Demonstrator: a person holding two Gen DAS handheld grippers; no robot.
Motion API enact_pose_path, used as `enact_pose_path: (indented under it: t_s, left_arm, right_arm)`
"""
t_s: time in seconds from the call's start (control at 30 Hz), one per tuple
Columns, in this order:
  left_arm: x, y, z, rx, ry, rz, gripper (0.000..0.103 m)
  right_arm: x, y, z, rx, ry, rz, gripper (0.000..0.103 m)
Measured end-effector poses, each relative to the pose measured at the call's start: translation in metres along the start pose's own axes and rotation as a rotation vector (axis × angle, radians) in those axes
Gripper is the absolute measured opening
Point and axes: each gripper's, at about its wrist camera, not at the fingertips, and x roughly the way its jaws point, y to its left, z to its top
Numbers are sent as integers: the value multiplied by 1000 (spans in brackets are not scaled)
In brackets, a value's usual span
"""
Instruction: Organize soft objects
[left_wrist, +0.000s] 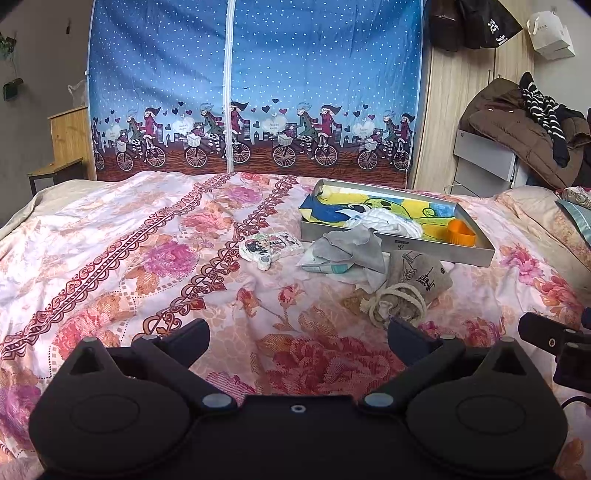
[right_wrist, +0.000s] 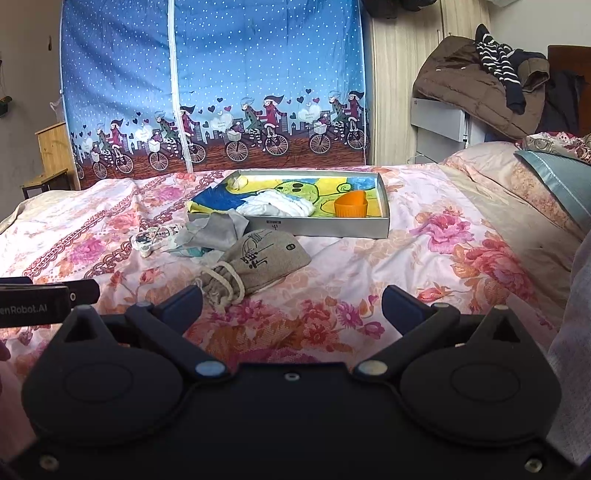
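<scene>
Drawstring pouch (right_wrist: 255, 264) — just ahead of open right tool (right_wrist: 291, 306), untouched

Both grippers hang level and side by side, pointing the same way. The left gripper (left_wrist: 297, 341) has its two dark fingers (left_wrist: 192, 334) spread wide, nothing between them and nothing touching either tip. The right gripper (right_wrist: 291, 308) is spread just as wide, its fingers (right_wrist: 183, 304) bare and clear of contact. Off the right finger of the left one, part of the right gripper's black body shows; off the left finger of the right one, the left gripper's body shows.
</scene>
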Motion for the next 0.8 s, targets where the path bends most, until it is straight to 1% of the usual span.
enact_pose_path:
  t_s: [0.17,0.33,0.47,0.57,0.63,0.7,0.8]
  left_arm:
    - [8,1,1,-9,15,-6,102]
    - [20,4,2,-31,27,-4,102]
    - [34,8,5,-69,32,-9,102]
    - [51,10,10,-87,30,-32,102]
    - [61,13,15,-113,17,-40,102]
    - [69,16,21,-135,-13,-61,102]
    - [87,18,34,-127,-52,-122,102]
  right_arm:
    - [8,4,1,-18,21,4,103]
    - [28,6,4,-41,65,30,103]
    - [54,9,10,-119,66,52,103]
    - [79,15,16,-156,77,91,103]
    - [100,18,19,-144,97,134,103]
    - [117,23,22,-138,115,161,103]
    - [141,32,25,-142,121,177,103]
